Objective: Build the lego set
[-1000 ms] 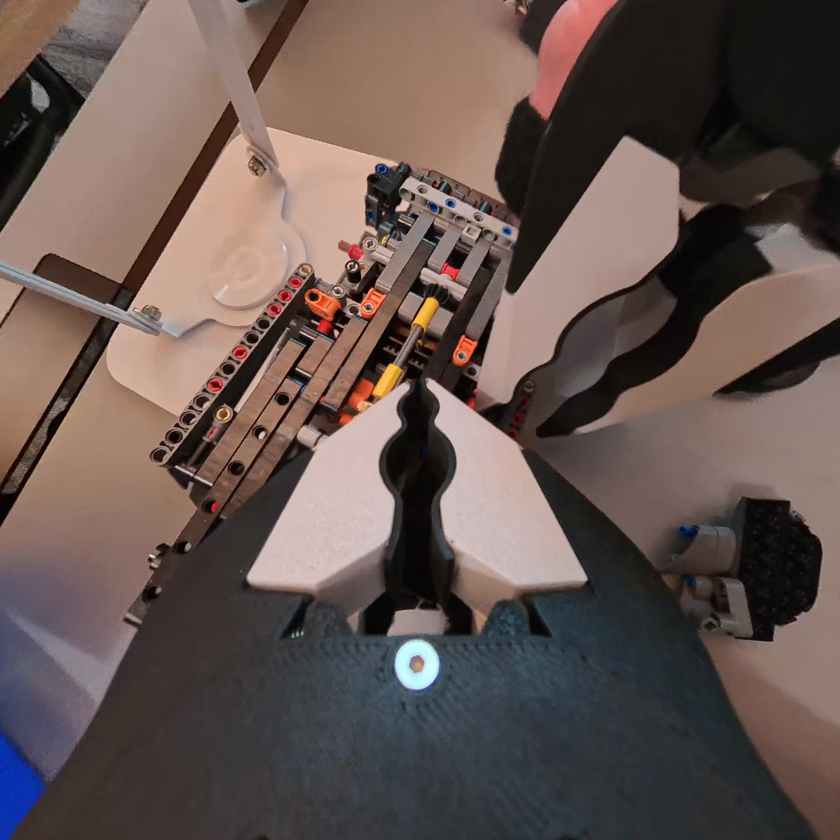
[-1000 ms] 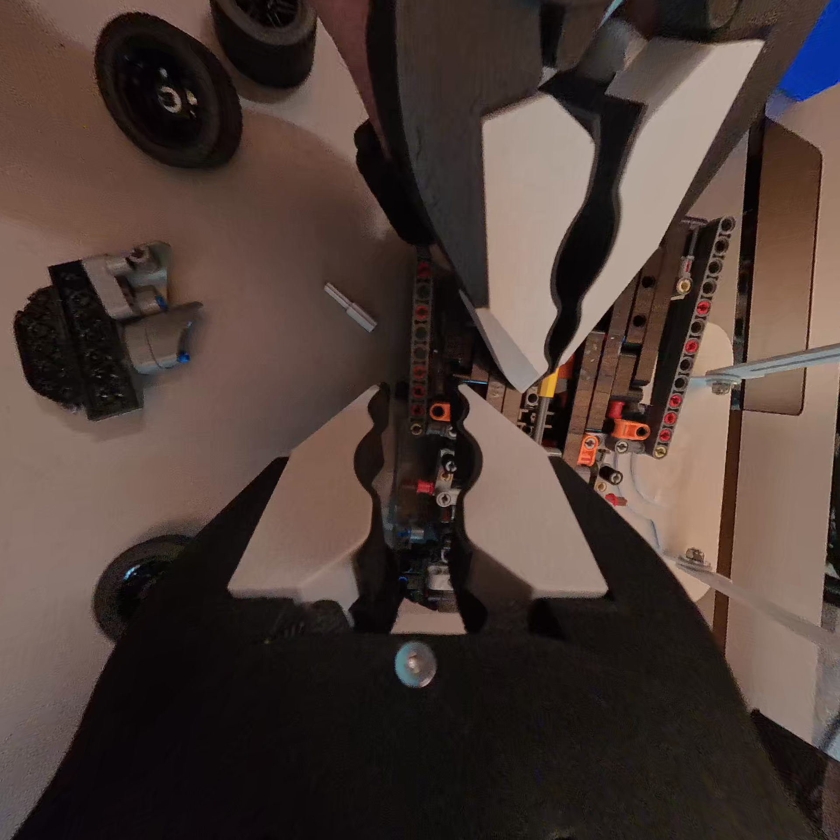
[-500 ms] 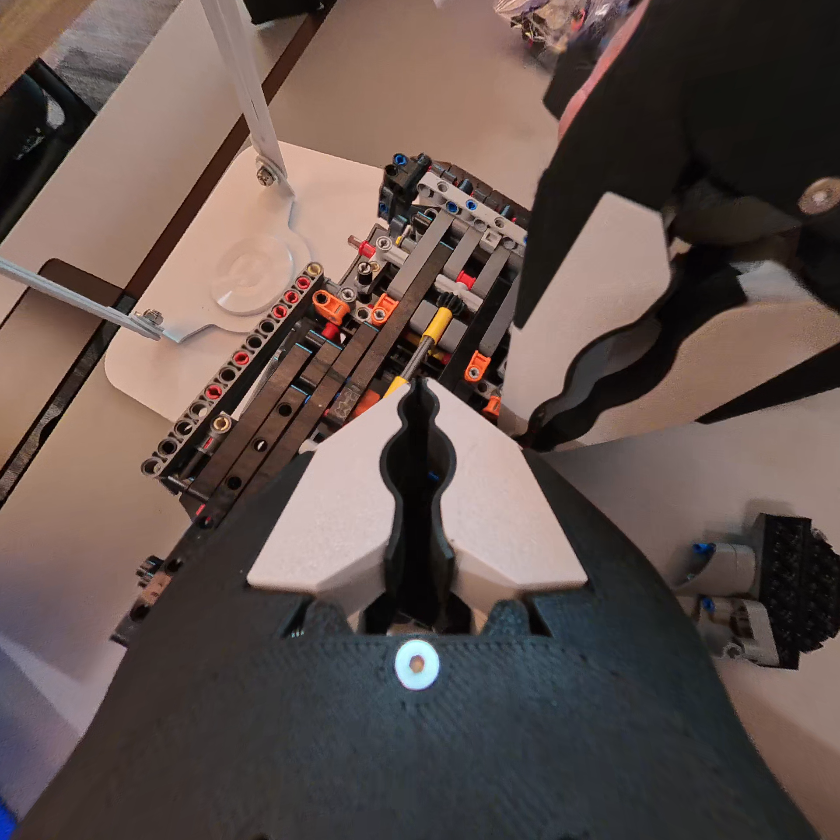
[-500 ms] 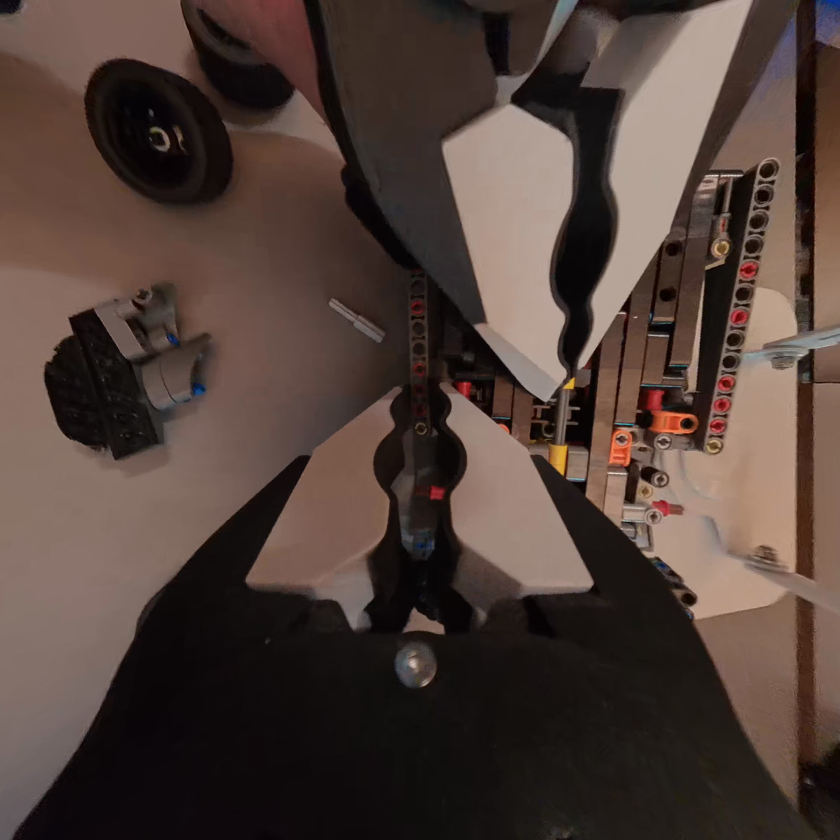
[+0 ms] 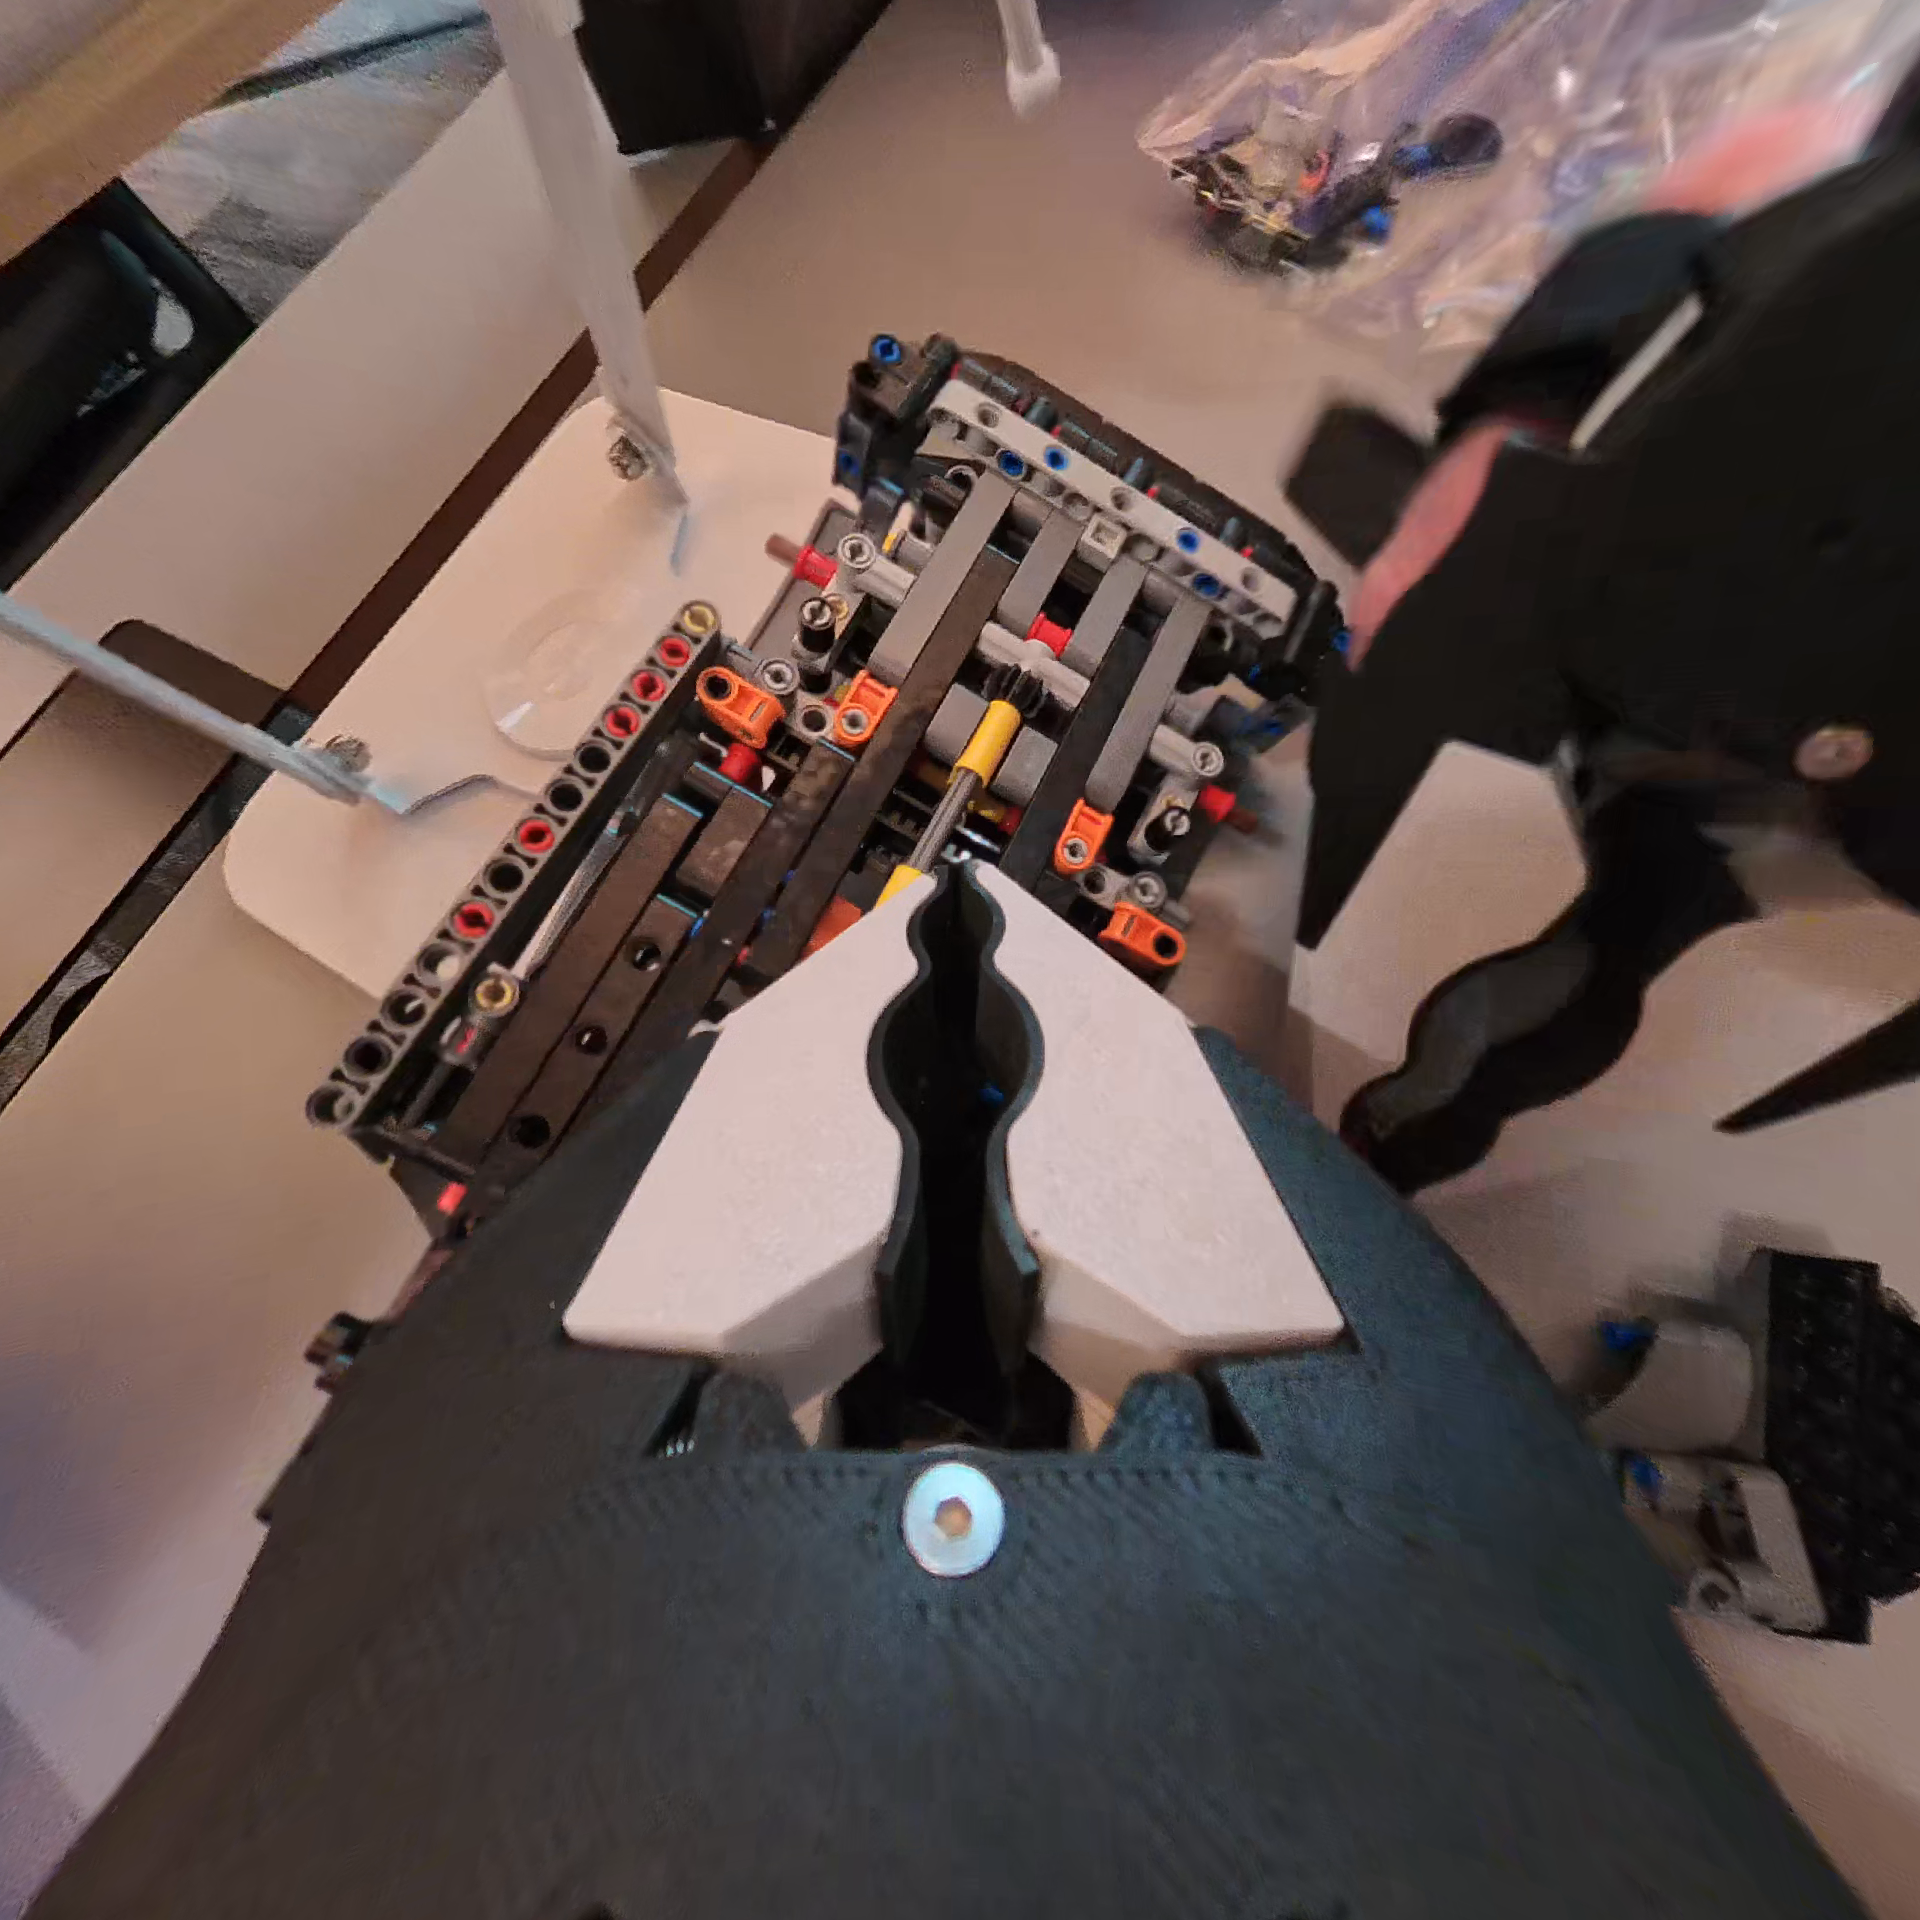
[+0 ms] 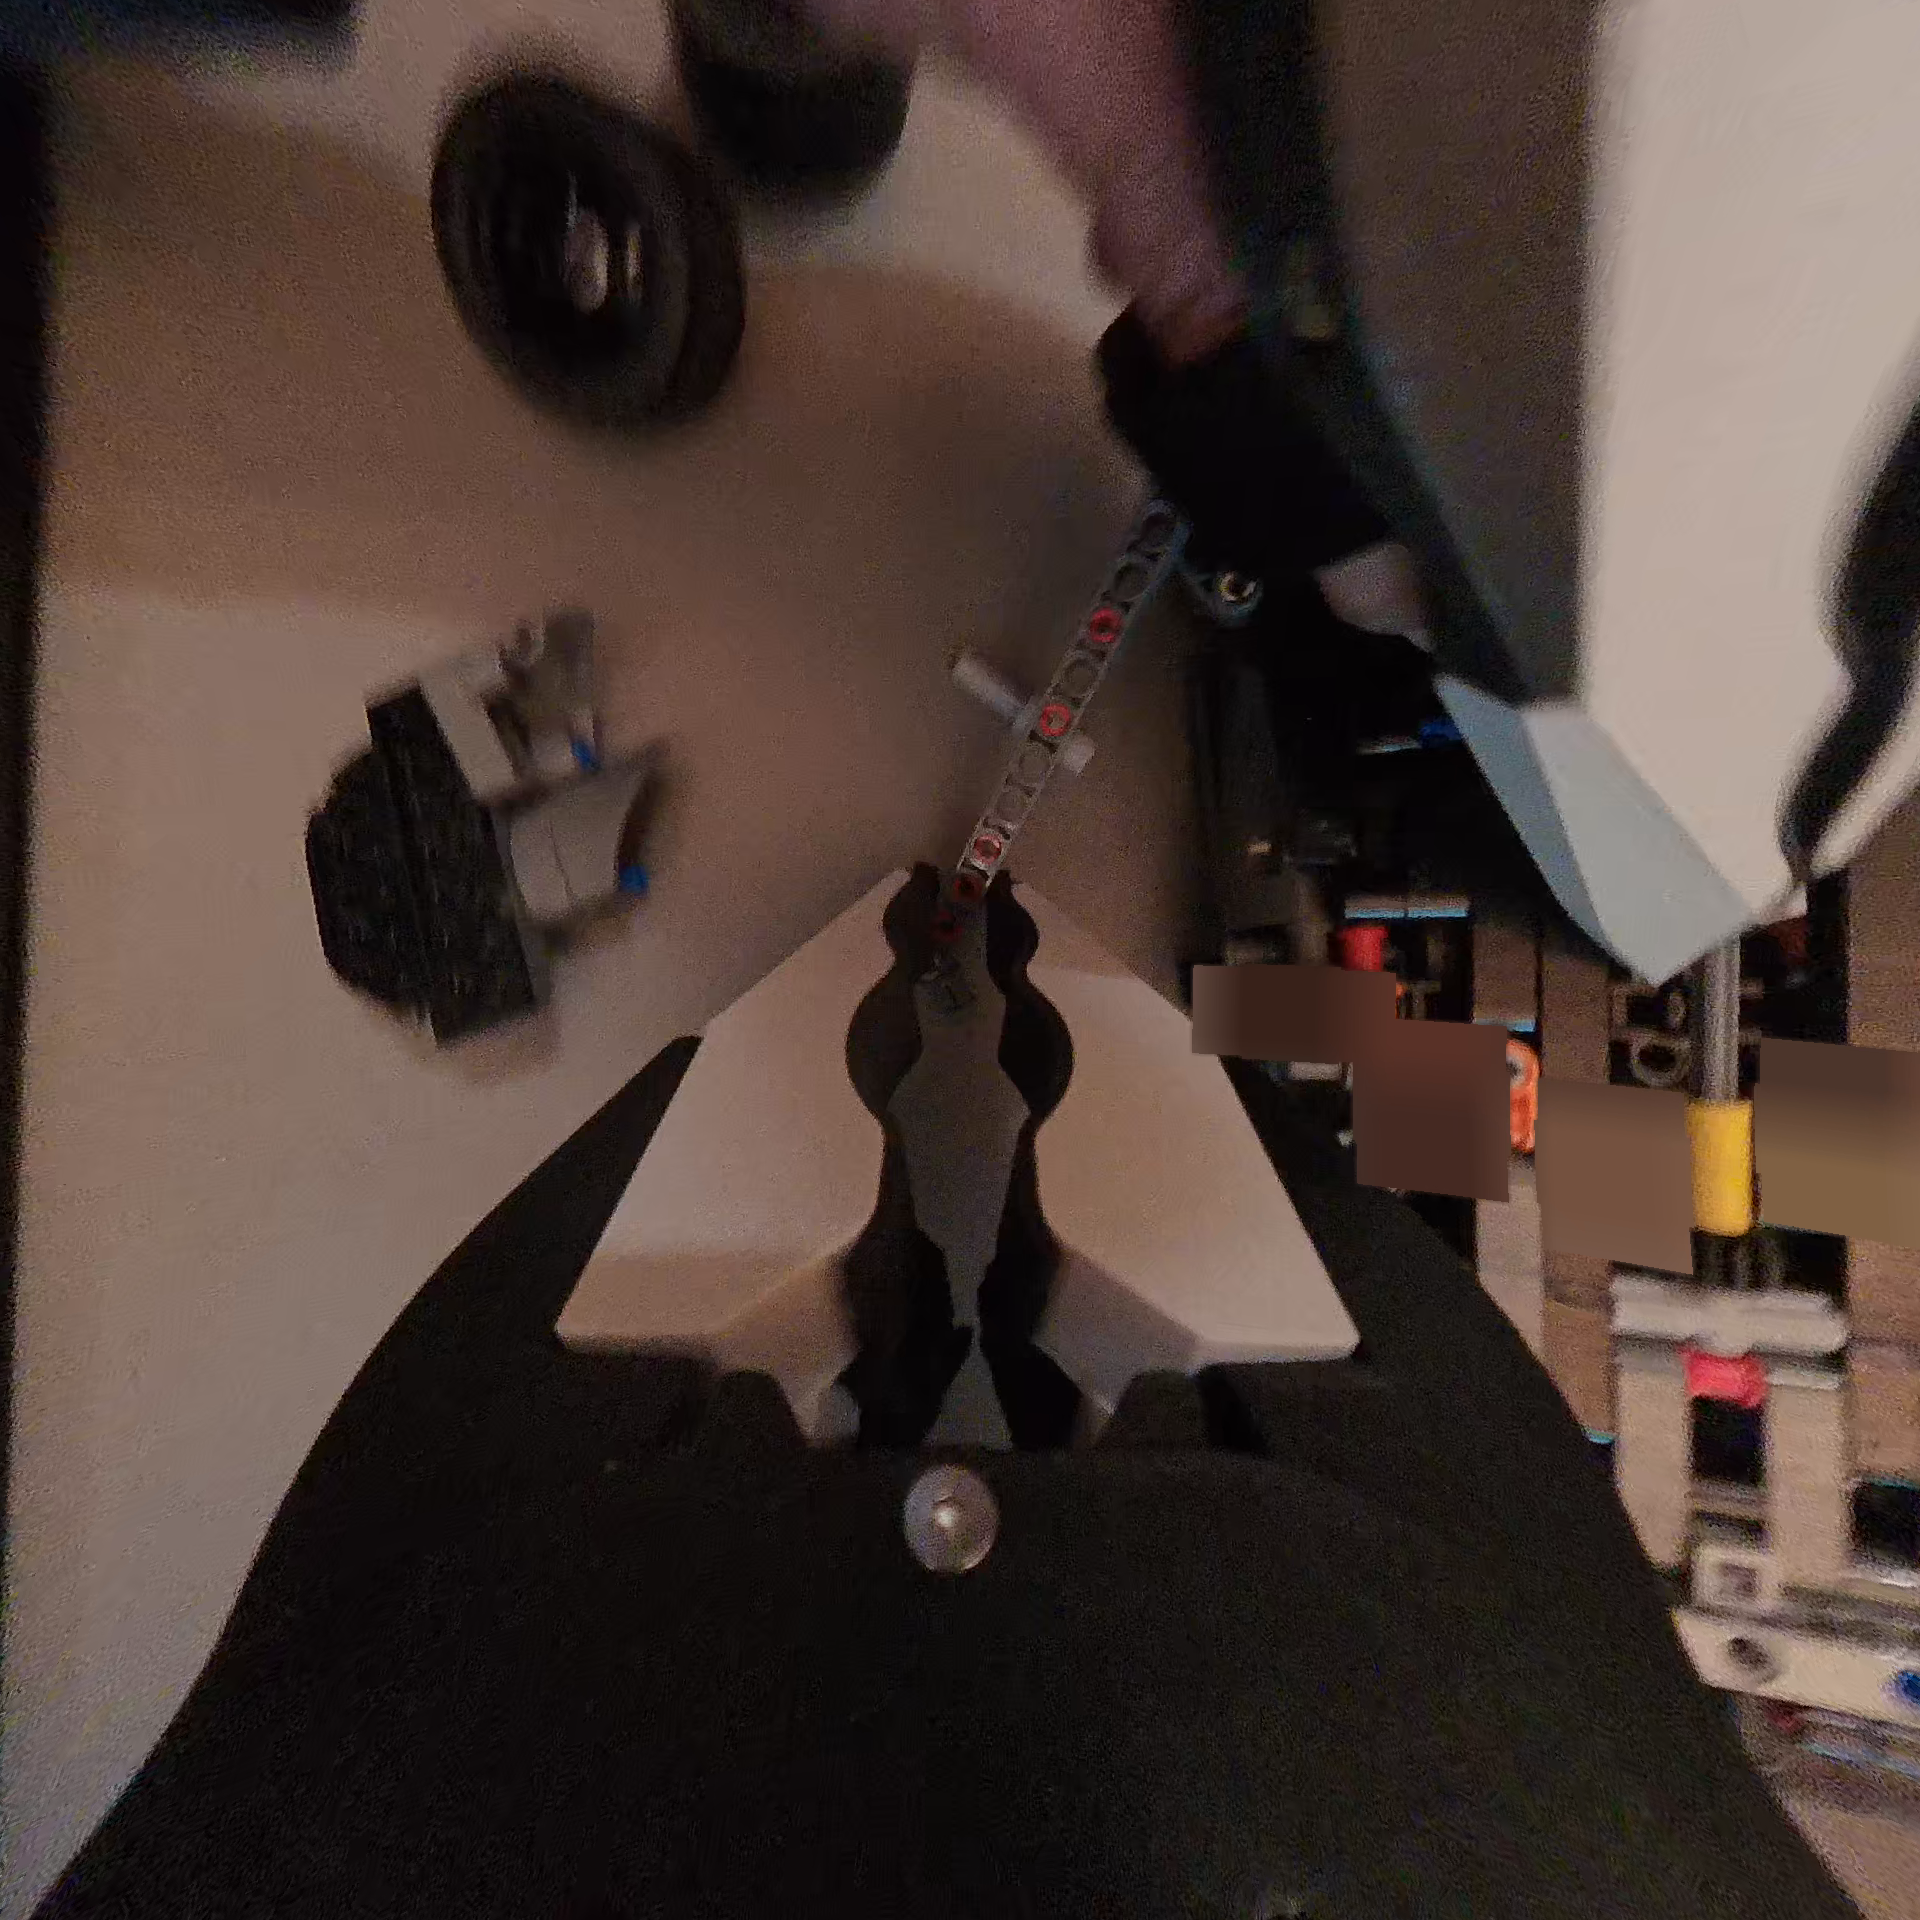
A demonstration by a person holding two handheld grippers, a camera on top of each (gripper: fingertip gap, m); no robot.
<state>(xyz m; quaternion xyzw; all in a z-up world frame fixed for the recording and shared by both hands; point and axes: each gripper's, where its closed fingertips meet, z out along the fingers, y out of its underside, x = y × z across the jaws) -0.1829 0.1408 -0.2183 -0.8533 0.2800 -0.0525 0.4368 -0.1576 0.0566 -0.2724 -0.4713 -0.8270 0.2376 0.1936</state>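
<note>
while closed, right gripper (image 6: 961, 904) gripping beam (image 6: 1060, 717)

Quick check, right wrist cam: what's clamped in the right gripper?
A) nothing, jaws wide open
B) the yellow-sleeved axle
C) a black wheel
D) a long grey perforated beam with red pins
D: the right gripper is shut on the grey beam, which sticks out past its fingertips; the black wheel lies apart on the table.

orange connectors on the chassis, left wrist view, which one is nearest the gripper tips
The orange connector at the chassis's near right corner, just right of the left gripper; the others sit farther back.
</note>
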